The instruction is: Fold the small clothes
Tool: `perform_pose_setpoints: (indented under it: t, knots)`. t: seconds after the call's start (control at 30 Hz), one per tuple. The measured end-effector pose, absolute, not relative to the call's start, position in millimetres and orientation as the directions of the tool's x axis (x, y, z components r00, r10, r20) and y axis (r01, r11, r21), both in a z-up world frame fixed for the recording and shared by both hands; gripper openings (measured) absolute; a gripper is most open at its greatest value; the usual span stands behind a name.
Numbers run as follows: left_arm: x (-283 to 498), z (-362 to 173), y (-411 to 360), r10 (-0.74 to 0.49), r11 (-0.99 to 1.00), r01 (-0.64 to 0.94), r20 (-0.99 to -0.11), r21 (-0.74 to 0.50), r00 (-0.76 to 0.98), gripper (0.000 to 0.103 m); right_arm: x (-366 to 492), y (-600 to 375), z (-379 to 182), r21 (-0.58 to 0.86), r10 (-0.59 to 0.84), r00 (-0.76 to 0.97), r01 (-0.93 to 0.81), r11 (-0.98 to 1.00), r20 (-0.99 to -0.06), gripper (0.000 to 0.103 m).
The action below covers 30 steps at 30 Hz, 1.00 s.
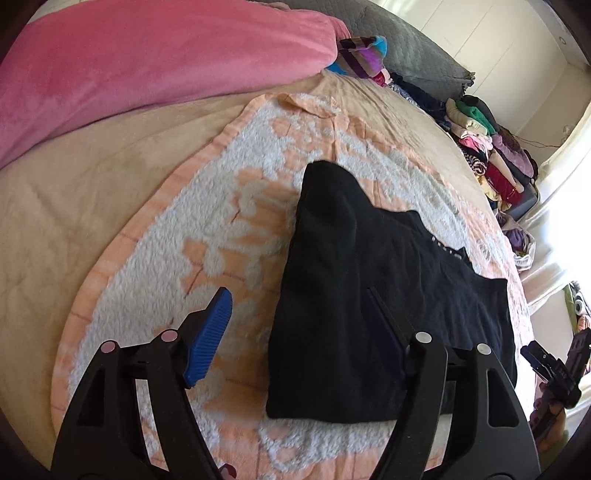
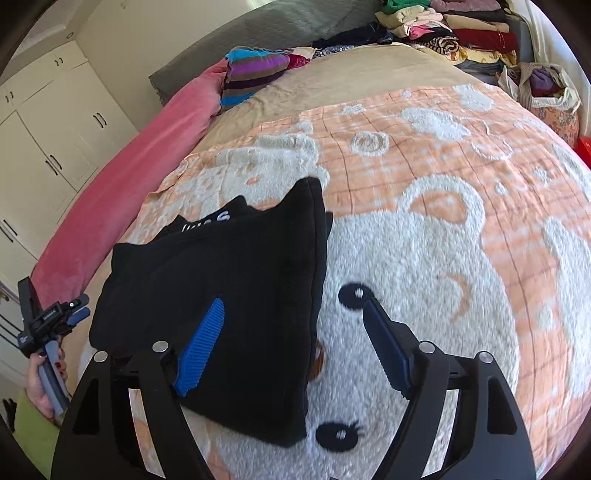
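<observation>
A black garment point(image 1: 351, 240) lies folded flat on an orange-and-white bear-pattern towel point(image 1: 166, 258) spread on the bed. My left gripper point(image 1: 295, 295) hovers open over the garment's near left edge. One blue pad is above the towel and the other above the black cloth, with nothing pinched. In the right wrist view the same garment point(image 2: 240, 258) lies left of centre on the towel point(image 2: 424, 240). My right gripper point(image 2: 295, 302) stands open across the garment's right edge, its left pad over the cloth and its right pad over the towel.
A rolled pink blanket point(image 1: 147, 55) runs along the bed's far side. A striped garment point(image 2: 255, 70) lies beside it. Stacked clothes point(image 2: 443, 26) and a full bag point(image 2: 543, 85) sit at the far corner. White wardrobe doors point(image 2: 55, 129) stand beyond. A hand point(image 2: 44, 376) holds the other gripper.
</observation>
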<state>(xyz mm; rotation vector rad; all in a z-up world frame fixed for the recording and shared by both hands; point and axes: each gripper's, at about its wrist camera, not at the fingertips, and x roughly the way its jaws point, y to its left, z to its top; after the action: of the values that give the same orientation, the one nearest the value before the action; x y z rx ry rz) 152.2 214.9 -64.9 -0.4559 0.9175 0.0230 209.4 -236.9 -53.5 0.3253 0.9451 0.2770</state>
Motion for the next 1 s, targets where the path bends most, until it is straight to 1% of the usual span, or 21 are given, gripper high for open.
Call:
perform_pose_setpoints:
  t: [0.1, 0.27, 0.3, 0.33, 0.37, 0.4, 0.43, 0.47, 0.5, 0.6, 0.7, 0.77, 0.8, 0.93, 1.0]
  knots:
    - [149.6, -75.2, 213.1, -0.181, 0.903, -0.213, -0.781, -0.372, 0.598, 0.065, 205.0, -236.6, -63.1, 0.406, 0.379, 0.547, -0.077, 0.911, -0.747, 0.077]
    - [155.4, -96.6, 204.4, -0.246, 0.881, -0.21, -0.79, -0.424, 0.562, 0.065, 210.2, -232.1, -93.5, 0.488, 0.439, 0.492, -0.032, 0.872, -0.752, 0.076]
    - [156.4, -99.3, 201.4, -0.252, 0.878, -0.21, -0.79, -0.429, 0.559, 0.064, 213.4, -227.7, -103.2, 0.516, 0.47, 0.46, -0.028, 0.856, -0.754, 0.064]
    - [156.9, -101.5, 197.7, -0.259, 0.877, -0.208, -0.79, -0.434, 0.556, 0.063, 215.0, -223.9, -108.4, 0.532, 0.487, 0.446, -0.028, 0.846, -0.751, 0.058]
    - [156.9, -102.9, 192.2, -0.255, 0.883, -0.202, -0.793, -0.424, 0.553, 0.048, 216.3, -218.7, -112.0, 0.542, 0.5, 0.442, -0.036, 0.839, -0.745, 0.055]
    - [156.7, -103.9, 187.6, -0.262, 0.883, -0.194, -0.793, -0.427, 0.55, 0.039, 217.1, -214.4, -112.6, 0.544, 0.506, 0.443, -0.047, 0.838, -0.74, 0.051]
    - [156.1, -103.6, 183.3, -0.247, 0.89, -0.198, -0.799, -0.411, 0.549, 0.037, 219.2, -209.8, -113.4, 0.547, 0.514, 0.437, -0.058, 0.835, -0.738, 0.042]
    - [156.5, -101.7, 180.2, -0.244, 0.894, -0.192, -0.8, -0.404, 0.548, 0.029, 220.9, -207.8, -113.1, 0.549, 0.519, 0.434, -0.063, 0.833, -0.736, 0.034]
    - [156.5, -100.0, 178.6, -0.25, 0.893, -0.189, -0.799, -0.409, 0.547, 0.021, 222.4, -207.9, -112.2, 0.561, 0.532, 0.43, -0.07, 0.825, -0.729, 0.022]
    - [155.0, -88.1, 171.0, -0.236, 0.901, -0.187, -0.805, -0.391, 0.545, 0.018, 222.7, -212.7, -98.5, 0.548, 0.527, 0.434, -0.087, 0.832, -0.73, 0.018]
    - [148.9, -68.4, 164.0, -0.247, 0.902, -0.158, -0.781, -0.401, 0.574, 0.018, 217.9, -221.7, -71.1, 0.508, 0.504, 0.479, -0.134, 0.851, -0.719, 0.016]
    - [144.5, -66.4, 160.8, -0.281, 0.893, -0.145, -0.779, -0.427, 0.56, 0.018, 217.4, -222.1, -64.9, 0.43, 0.437, 0.485, -0.134, 0.893, -0.757, 0.016]
    - [144.1, -69.0, 159.5, -0.289, 0.891, -0.145, -0.783, -0.431, 0.55, 0.018, 217.0, -221.5, -64.9, 0.396, 0.411, 0.486, -0.138, 0.908, -0.772, 0.016]
    - [138.8, -83.4, 157.6, -0.244, 0.917, -0.15, -0.816, -0.37, 0.525, 0.021, 215.9, -221.6, -85.6, 0.376, 0.378, 0.449, -0.097, 0.921, -0.81, 0.016]
    - [139.6, -89.9, 164.0, -0.259, 0.903, -0.172, -0.818, -0.394, 0.514, 0.022, 220.8, -223.1, -93.2, 0.366, 0.363, 0.45, -0.086, 0.927, -0.815, 0.018]
